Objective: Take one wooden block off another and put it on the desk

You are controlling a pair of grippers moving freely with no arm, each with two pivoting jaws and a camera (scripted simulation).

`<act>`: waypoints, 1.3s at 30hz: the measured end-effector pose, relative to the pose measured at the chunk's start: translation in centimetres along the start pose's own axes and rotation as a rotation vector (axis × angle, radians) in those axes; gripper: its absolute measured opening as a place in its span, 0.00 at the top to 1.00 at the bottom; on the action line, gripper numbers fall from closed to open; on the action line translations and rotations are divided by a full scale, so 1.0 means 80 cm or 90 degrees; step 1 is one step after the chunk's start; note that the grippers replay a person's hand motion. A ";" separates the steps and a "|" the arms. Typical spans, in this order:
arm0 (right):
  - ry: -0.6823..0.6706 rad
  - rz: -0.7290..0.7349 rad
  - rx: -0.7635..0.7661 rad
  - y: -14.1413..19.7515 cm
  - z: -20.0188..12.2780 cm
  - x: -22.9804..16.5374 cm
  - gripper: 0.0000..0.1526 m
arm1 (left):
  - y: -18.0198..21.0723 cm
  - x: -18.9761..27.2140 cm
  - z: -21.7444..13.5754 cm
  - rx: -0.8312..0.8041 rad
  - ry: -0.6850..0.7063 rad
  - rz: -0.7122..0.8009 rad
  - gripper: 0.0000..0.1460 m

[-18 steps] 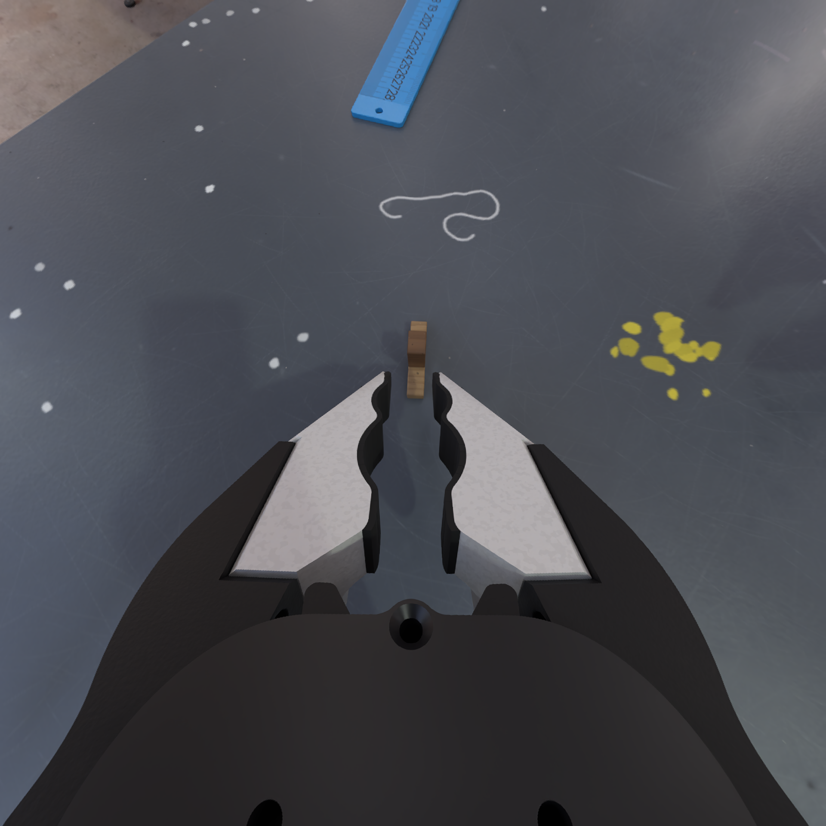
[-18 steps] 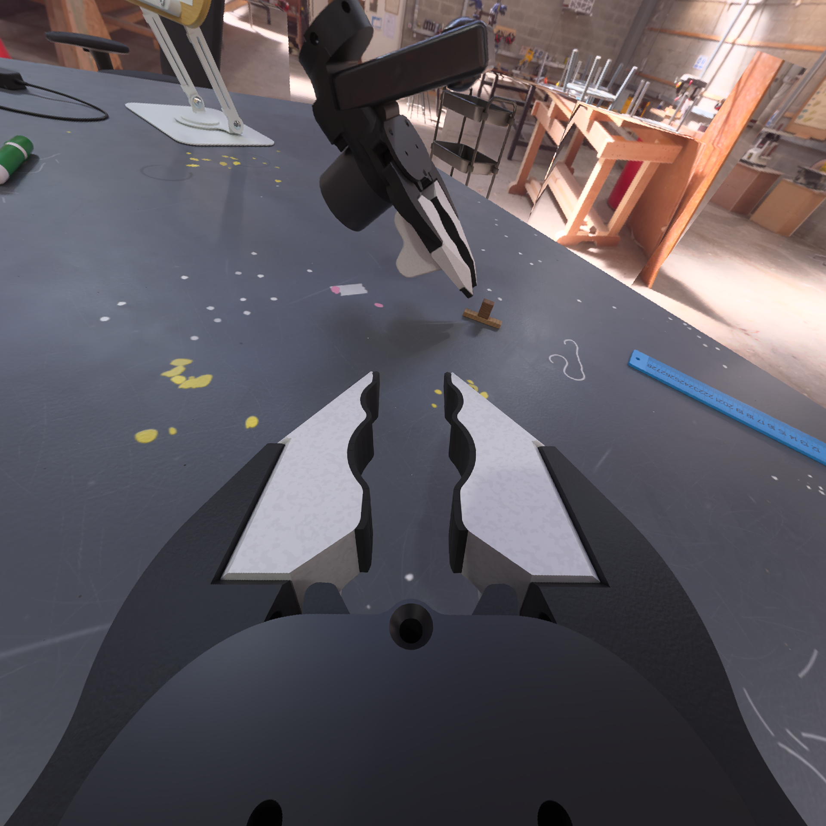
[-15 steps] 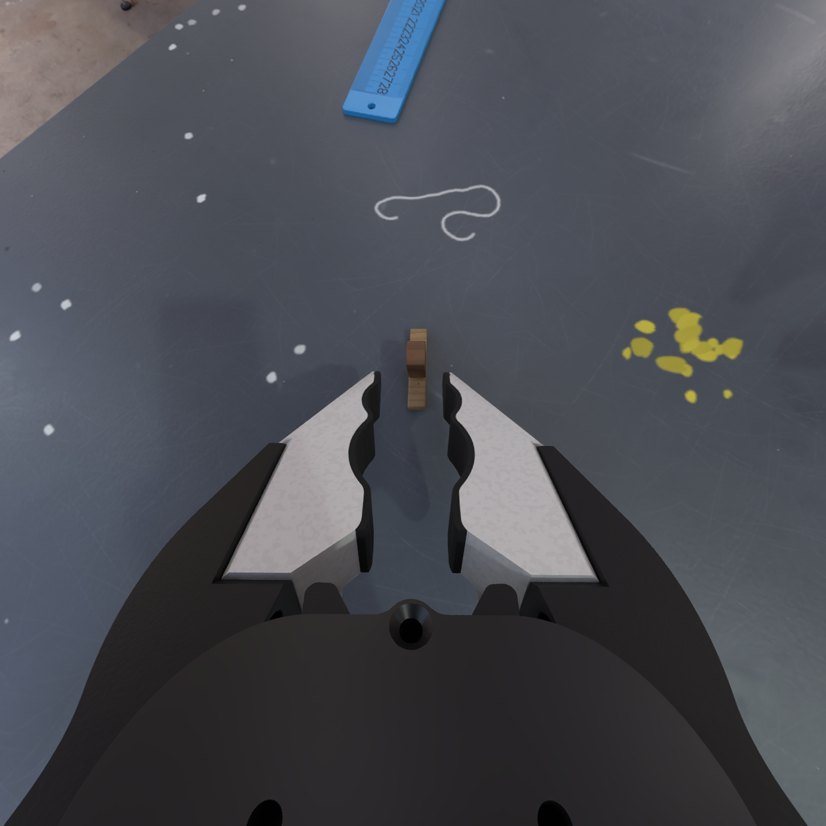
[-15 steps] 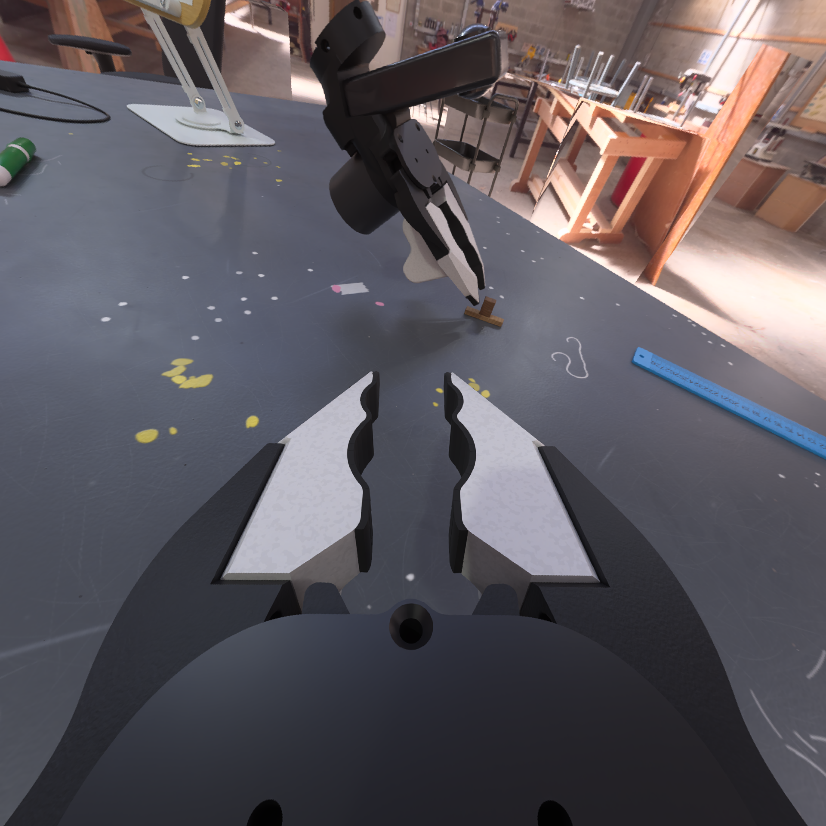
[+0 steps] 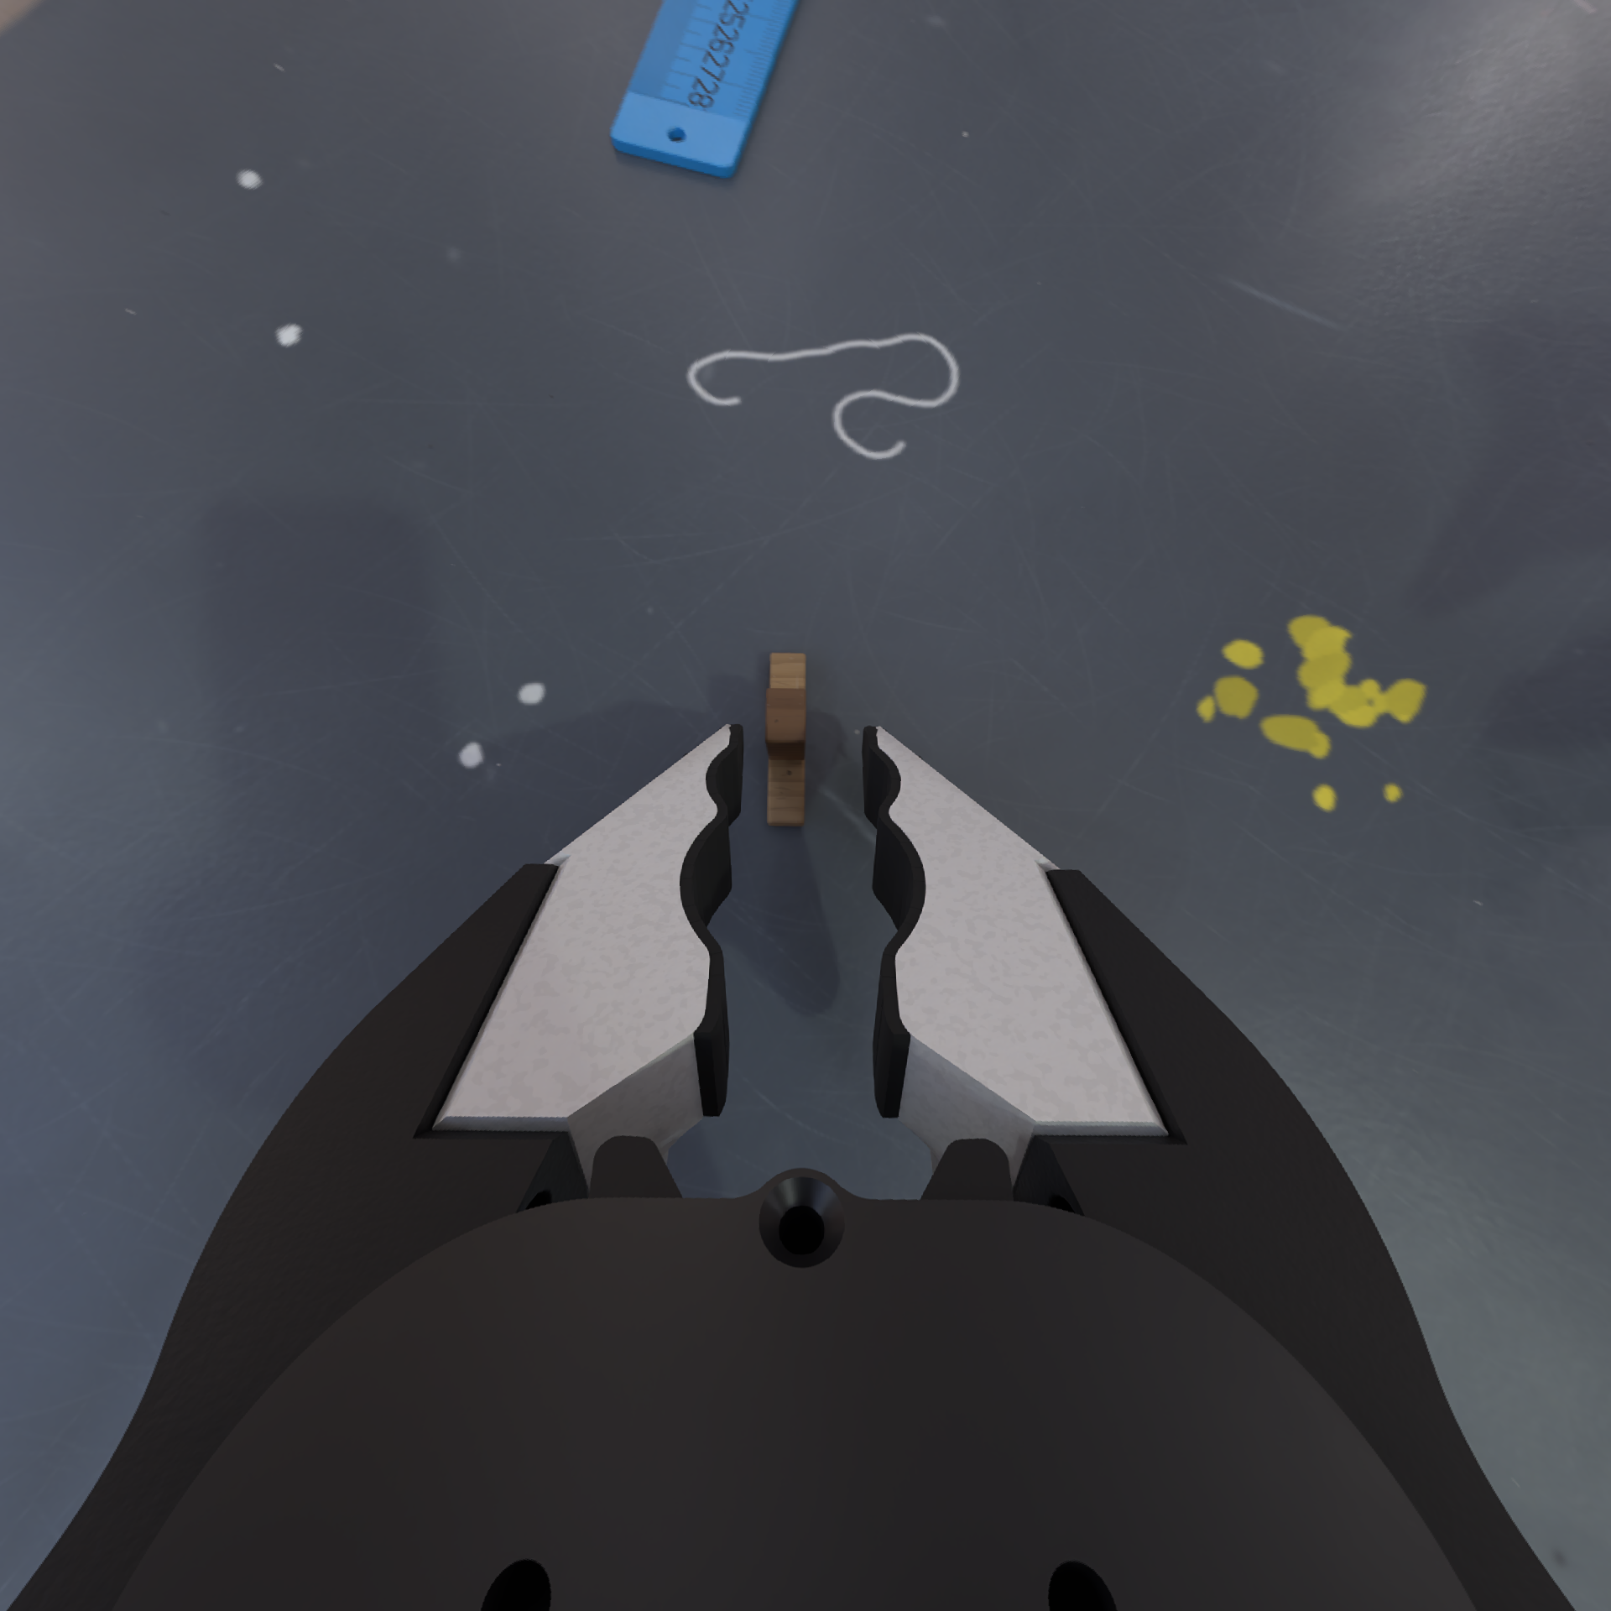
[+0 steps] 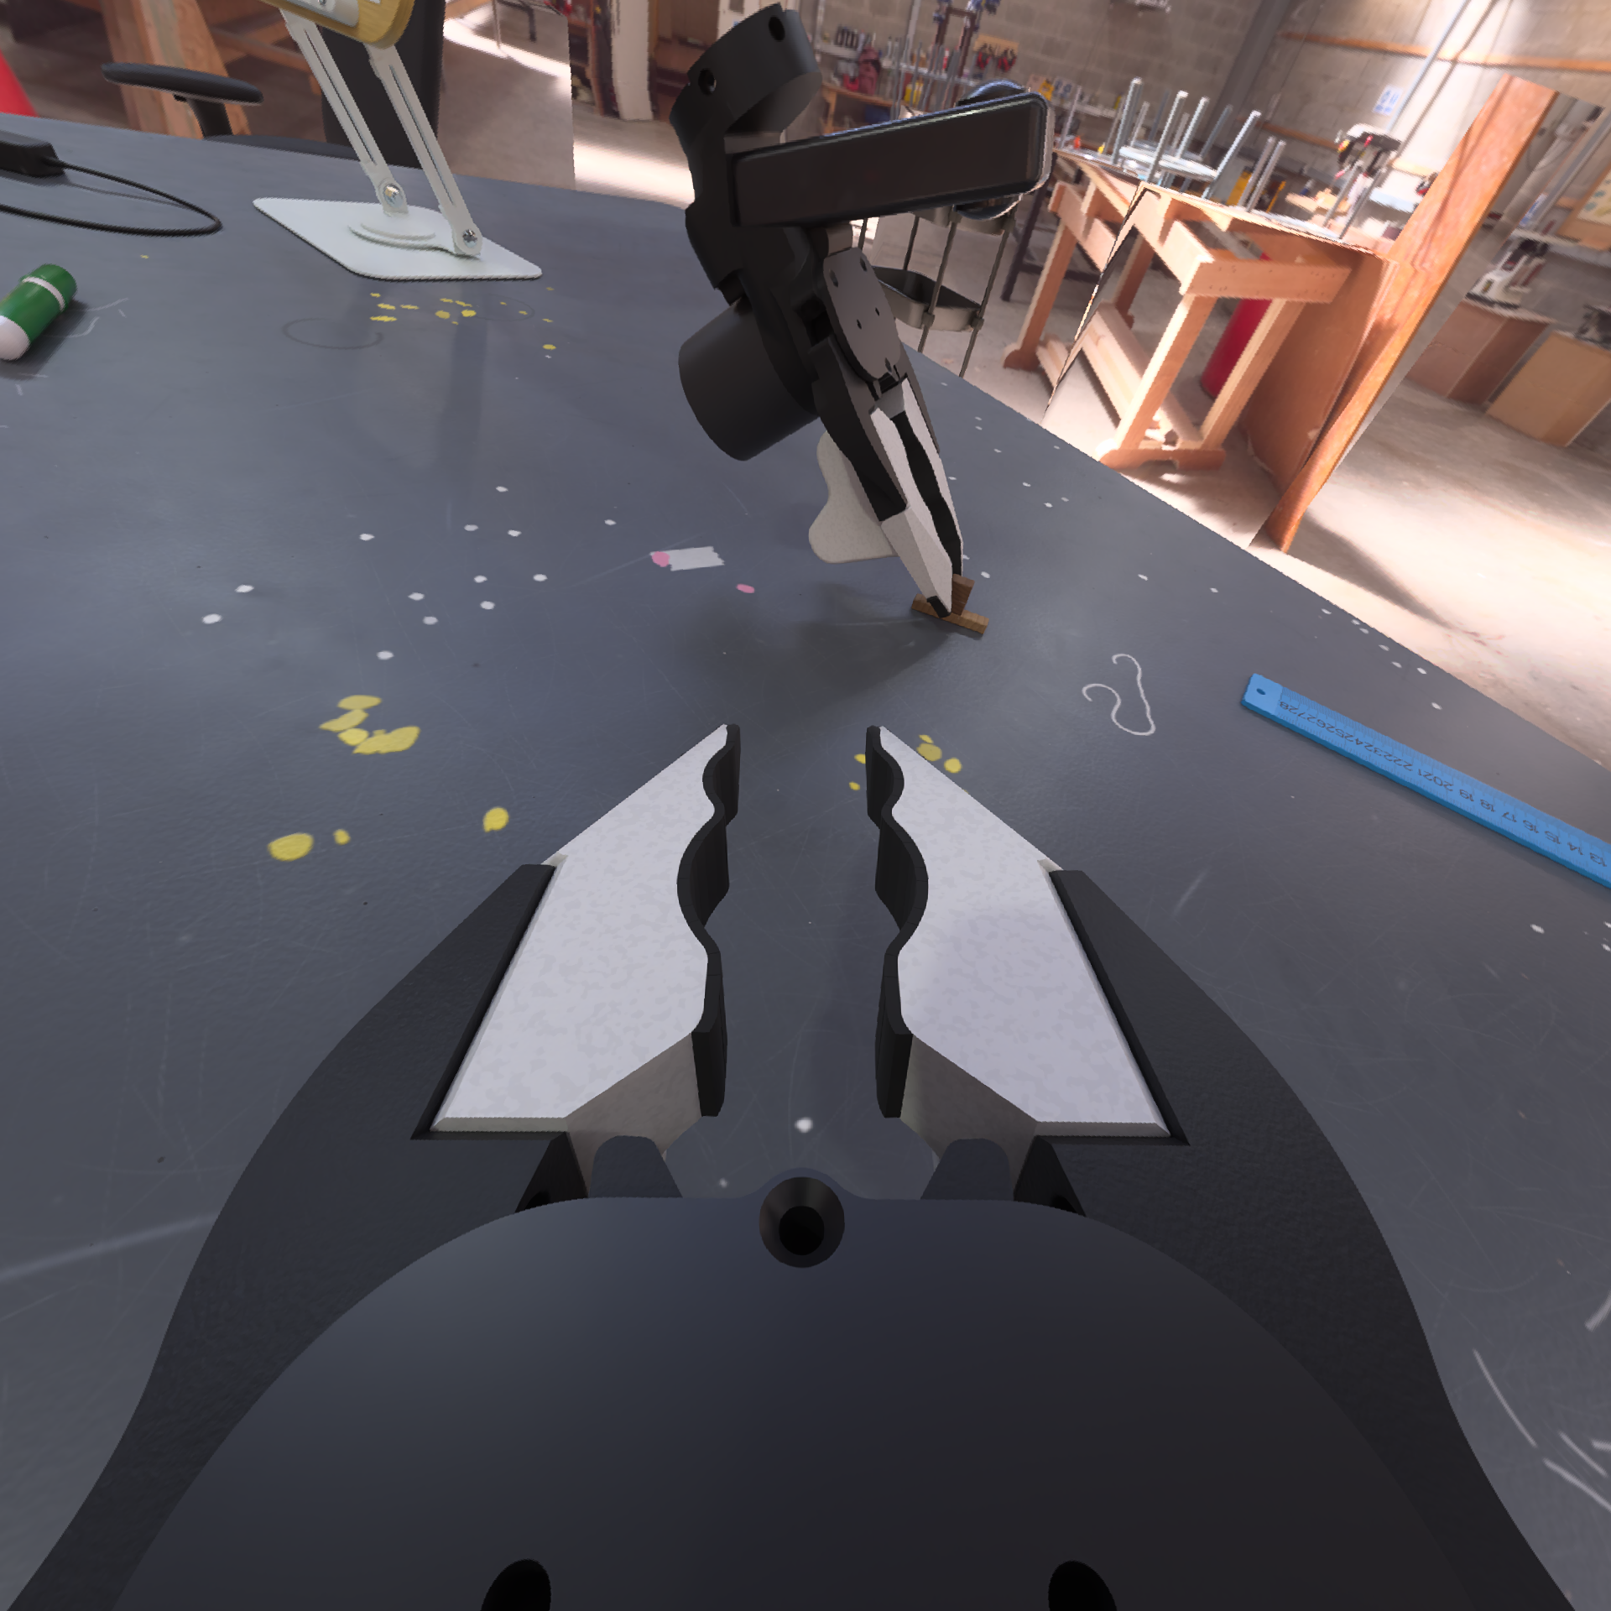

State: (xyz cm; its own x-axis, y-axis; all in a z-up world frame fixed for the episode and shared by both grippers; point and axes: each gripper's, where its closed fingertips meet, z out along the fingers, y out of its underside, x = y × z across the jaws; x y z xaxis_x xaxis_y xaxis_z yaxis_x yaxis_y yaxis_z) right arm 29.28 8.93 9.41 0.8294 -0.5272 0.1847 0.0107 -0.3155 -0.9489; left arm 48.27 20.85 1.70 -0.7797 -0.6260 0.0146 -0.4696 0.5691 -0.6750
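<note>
A small dark wooden block [image 5: 785,717] stands upright on a thin, flat, lighter wooden block [image 5: 785,798] that lies on the dark grey desk [image 5: 349,523]. My left gripper [image 5: 802,734] is open and low over the desk, with a fingertip on either side of the stacked blocks; I see a gap on both sides. In the right wrist view the left gripper [image 6: 943,597] slants down with its tips at the upper block [image 6: 961,594] and the lower block [image 6: 969,621]. My right gripper [image 6: 802,737] is open and empty, well short of the blocks.
A blue ruler [image 5: 697,96] lies beyond the blocks and also shows in the right wrist view [image 6: 1430,776]. A white string [image 5: 828,384], yellow paint spots [image 5: 1316,689], a green and white marker [image 6: 35,305] and a white stand [image 6: 392,244] are on the desk. The desk edge runs along the right.
My left gripper has opened wider and moved forward and down, so its tips now straddle the blocks. The right gripper has not moved.
</note>
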 end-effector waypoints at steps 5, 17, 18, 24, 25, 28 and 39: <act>0.001 0.001 0.000 0.000 -0.001 0.001 0.81 | 0.003 0.007 -0.007 -0.010 0.033 0.007 0.77; 0.001 0.000 -0.002 0.001 0.000 0.000 0.81 | -0.002 -0.003 0.008 -0.005 -0.016 -0.011 0.77; 0.001 -0.001 -0.003 0.001 0.000 0.000 0.81 | -0.003 -0.003 0.009 -0.007 -0.023 -0.003 0.80; 0.002 -0.001 -0.003 0.001 0.000 0.001 0.81 | -0.001 -0.007 0.007 -0.005 -0.032 0.033 0.94; 0.003 -0.001 -0.003 0.001 -0.001 0.001 0.81 | -0.001 -0.007 0.004 -0.004 -0.035 0.044 0.94; 0.004 -0.001 -0.002 0.001 -0.001 0.002 0.81 | 0.000 0.003 -0.019 0.010 -0.024 0.080 0.94; 0.002 -0.007 -0.008 0.002 0.002 0.000 0.81 | 0.101 0.073 -0.086 -0.042 0.037 0.153 0.94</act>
State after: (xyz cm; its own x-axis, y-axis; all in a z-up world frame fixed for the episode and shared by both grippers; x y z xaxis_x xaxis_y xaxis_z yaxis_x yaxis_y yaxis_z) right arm 29.34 8.99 9.19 0.8278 -0.5261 0.1951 0.0118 -0.3313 -0.9435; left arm 37.07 25.48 1.39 -0.8936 -0.4384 -0.0965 -0.2930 0.7324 -0.6146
